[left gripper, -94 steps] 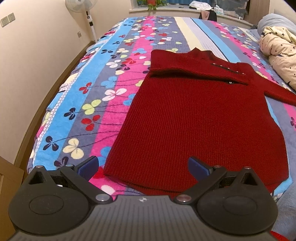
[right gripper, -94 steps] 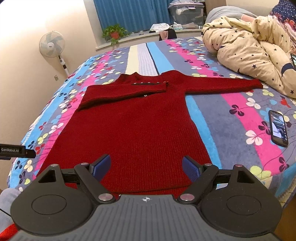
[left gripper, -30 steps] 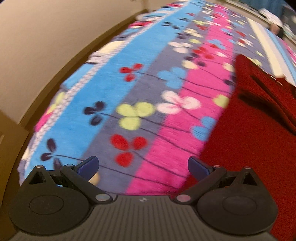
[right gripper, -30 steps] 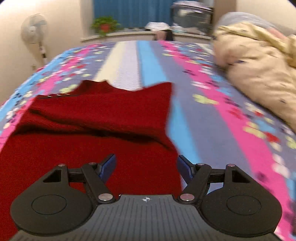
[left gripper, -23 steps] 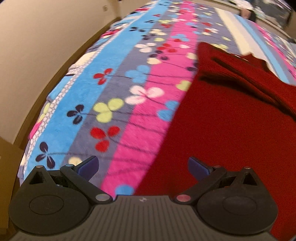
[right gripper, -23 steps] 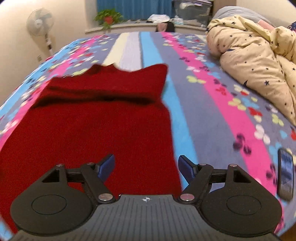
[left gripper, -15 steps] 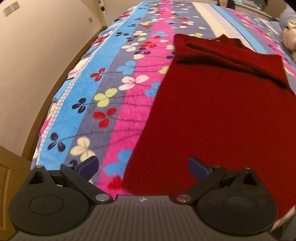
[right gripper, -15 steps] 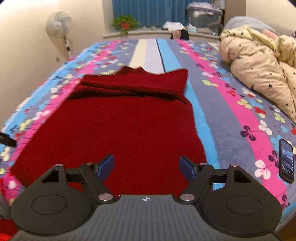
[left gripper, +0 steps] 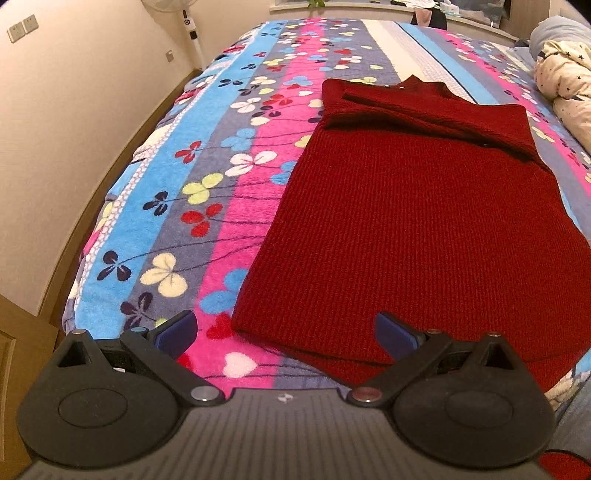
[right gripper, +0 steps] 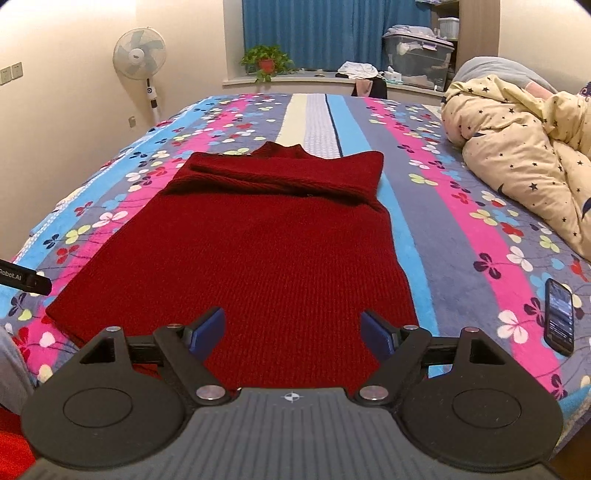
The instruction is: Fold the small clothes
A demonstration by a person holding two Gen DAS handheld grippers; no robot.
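Sleeves lie folded across the red sweater [right gripper: 258, 251]; my left gripper [left gripper: 286, 328] and right gripper [right gripper: 293, 330] hover released at the hem [left gripper: 325, 350]; next, I judge, grasp both corners.

A bedroom at home: a big bed [right gripper: 424, 192] with a flowery blanket, a fan [right gripper: 139, 53] and blue curtains [right gripper: 325, 33].

1. The left matte-black plastic two-finger gripper [left gripper: 286, 330] has a ribbed grey central plate with a small white emblem.
2. Two round black discs flank that plate; silver rivets pin its angled linkage arms.
3. Its fingertips [left gripper: 177, 328] carry dark blue pads.
4. The right matte-black plastic two-finger gripper [right gripper: 293, 332] is built the same: ribbed plate, discs, rivets, blue pads.
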